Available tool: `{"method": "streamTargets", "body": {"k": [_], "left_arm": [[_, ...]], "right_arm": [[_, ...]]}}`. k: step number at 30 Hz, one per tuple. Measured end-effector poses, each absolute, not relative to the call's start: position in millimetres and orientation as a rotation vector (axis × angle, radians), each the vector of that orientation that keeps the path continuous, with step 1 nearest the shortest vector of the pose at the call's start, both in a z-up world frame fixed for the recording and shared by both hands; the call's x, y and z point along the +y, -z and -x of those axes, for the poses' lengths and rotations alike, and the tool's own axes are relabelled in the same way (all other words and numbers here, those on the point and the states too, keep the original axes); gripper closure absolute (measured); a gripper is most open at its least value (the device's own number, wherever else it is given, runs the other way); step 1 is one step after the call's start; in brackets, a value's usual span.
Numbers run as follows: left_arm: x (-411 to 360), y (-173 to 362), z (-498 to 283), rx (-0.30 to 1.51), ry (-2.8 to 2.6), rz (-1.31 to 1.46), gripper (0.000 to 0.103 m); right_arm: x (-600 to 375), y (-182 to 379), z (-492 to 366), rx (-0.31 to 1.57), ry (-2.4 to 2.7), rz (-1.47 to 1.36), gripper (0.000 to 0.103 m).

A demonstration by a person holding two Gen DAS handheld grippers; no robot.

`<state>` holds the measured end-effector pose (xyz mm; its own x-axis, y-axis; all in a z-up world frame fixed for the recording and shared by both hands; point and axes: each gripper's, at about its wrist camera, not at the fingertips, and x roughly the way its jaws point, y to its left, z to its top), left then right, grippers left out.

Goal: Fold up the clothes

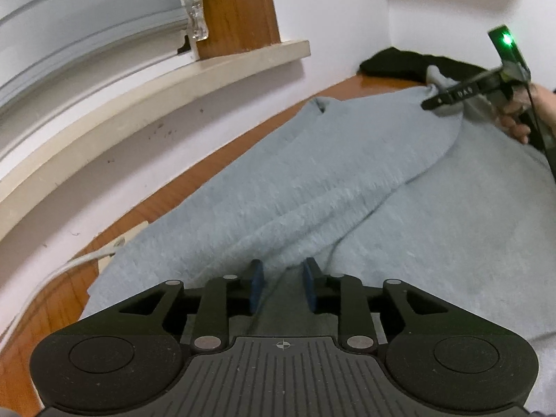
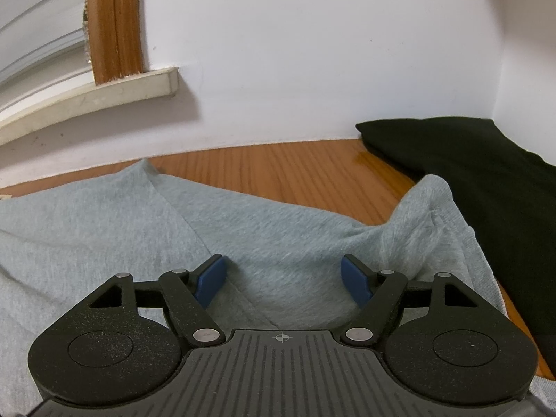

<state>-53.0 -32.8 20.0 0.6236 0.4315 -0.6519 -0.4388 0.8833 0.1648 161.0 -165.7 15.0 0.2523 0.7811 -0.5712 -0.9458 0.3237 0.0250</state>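
A light grey knit garment (image 1: 347, 191) lies spread over the wooden table (image 1: 173, 194), with a folded band running diagonally from near me to the far right. My left gripper (image 1: 283, 279) hovers low over its near part. The blue pads stand a little apart, with only a thin fold line between them and nothing pinched. In the right wrist view my right gripper (image 2: 283, 276) is wide open over the grey garment (image 2: 87, 215), beside a raised corner (image 2: 431, 194). From the left view, the right gripper (image 1: 439, 102) and the hand (image 1: 514, 121) holding it sit at the garment's far end.
A black garment (image 2: 469, 173) lies in the far right corner, touching the grey one. A white wall and a cream window sill (image 1: 173, 80) border the table. A white cable (image 1: 69, 267) runs along the table's left edge. Bare wood (image 2: 278, 166) shows behind the grey cloth.
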Motion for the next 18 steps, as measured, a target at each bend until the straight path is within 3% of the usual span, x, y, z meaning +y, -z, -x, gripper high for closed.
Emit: {"method": "streamTargets", "body": {"k": [5, 7, 8, 18], "left_arm": [[-32, -18, 50, 0.725, -0.485, -0.007, 0.077], [-32, -19, 51, 0.723, -0.476, 0.006, 0.099], [-32, -20, 52, 0.723, -0.472, 0.015, 0.102], [-52, -69, 87, 0.663, -0.403, 0.049, 0.102]], "right_arm": [[-167, -15, -162, 0.545, -1.211, 0.349, 0.030], [-167, -15, -163, 0.545, -1.212, 0.347, 0.030], [-167, -15, -163, 0.546, -1.212, 0.347, 0.030], [-167, -17, -164, 0.544, -1.211, 0.349, 0.030]]}}
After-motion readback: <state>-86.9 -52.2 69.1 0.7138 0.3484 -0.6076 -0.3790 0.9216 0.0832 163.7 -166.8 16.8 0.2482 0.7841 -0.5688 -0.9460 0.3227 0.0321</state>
